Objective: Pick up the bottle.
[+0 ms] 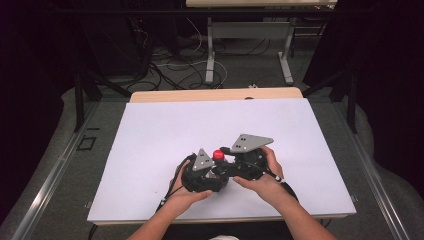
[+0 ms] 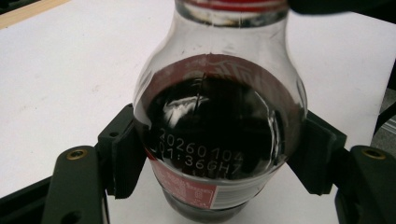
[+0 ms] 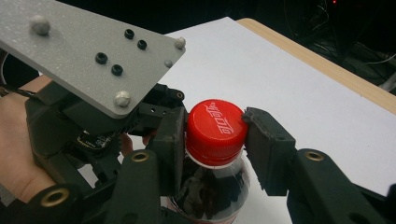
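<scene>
Two grippers meet near the front middle of the table in the high view, the left gripper (image 1: 209, 172) and the right gripper (image 1: 235, 161) held close together by a person's hands, with a red cap (image 1: 218, 154) showing between them. I judge the job to be unscrewing that cap: one tool steadies the bottle while the other works the top. A white sheet (image 1: 150, 140) covers the table, whose wooden edge (image 1: 215, 94) shows at the far side. Beyond it the room is dark, with cables on the floor and the legs of another table.

From the left gripper view, the bottle (image 2: 217, 135) stands between the jaws, which are closed on its body just below the shoulder, both pads pressing the clear wall. Dark drink fills it, a printed date code shows on the shoulder, and a red label wraps it lower down. Holding low and firm like this keeps it from turning.

From the right gripper view, the jaws are clamped on the cap (image 3: 215, 132), one pad on each side of its ribbed rim, so a twist should carry straight into it. The left gripper's grey plate (image 3: 93, 51) and the person's left hand (image 3: 16, 140) sit just behind. White sheet and wooden edge run off to the right.
</scene>
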`<state>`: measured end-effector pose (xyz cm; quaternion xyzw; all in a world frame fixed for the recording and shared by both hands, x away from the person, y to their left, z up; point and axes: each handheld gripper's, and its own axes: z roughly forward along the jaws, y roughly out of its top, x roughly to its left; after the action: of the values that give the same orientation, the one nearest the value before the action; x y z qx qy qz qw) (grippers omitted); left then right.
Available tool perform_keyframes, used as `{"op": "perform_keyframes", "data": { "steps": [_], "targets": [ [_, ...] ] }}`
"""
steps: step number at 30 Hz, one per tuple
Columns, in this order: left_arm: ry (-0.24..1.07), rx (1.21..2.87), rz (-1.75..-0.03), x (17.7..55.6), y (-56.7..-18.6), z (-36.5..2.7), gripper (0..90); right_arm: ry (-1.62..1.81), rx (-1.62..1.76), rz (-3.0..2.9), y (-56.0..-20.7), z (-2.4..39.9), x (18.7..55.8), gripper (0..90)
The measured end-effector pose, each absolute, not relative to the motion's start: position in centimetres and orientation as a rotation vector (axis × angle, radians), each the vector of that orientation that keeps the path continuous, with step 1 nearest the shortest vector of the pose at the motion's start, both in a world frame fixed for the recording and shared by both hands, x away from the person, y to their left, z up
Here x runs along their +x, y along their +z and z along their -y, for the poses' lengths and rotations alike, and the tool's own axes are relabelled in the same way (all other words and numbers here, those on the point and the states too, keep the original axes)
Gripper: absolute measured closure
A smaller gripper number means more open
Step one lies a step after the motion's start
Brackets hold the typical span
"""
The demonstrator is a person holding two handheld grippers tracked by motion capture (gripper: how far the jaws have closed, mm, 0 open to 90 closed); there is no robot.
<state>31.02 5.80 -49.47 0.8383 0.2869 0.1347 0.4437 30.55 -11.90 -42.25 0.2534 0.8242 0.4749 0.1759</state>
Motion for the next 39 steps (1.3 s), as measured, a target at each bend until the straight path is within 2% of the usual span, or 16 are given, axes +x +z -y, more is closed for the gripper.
{"op": "perform_keyframes", "data": {
  "steps": [14, 16, 19, 21, 27, 39],
  "targets": [
    [0.295, 2.099, -0.636, 30.5, -49.1, -5.8, 30.1, 1.515, 0.321, -2.637, -41.5, 14.2, 34.3, 60.6],
    [0.312, 2.081, -0.649, 30.6, -49.1, -5.7, 30.1, 1.515, 0.361, -2.628, -41.5, 14.2, 34.2, 60.1],
    [0.313, 2.095, -0.674, 30.7, -48.9, -5.9, 30.1, 1.502, 0.497, -2.545, -41.4, 13.8, 33.1, 52.6],
    [0.332, 2.079, -0.688, 30.7, -49.0, -5.8, 30.1, 1.464, 0.606, -2.46, -41.4, 13.2, 32.2, 51.8],
    [0.338, 2.07, -0.707, 30.7, -49.1, -5.8, 30.1, 1.392, 0.789, -2.3, -42.0, 11.5, 30.3, 55.1],
    [0.336, 2.089, -0.698, 30.7, -49.2, -5.8, 30.1, 1.415, 0.839, -2.25, -42.4, 10.9, 30.6, 61.1]
  ]
}}
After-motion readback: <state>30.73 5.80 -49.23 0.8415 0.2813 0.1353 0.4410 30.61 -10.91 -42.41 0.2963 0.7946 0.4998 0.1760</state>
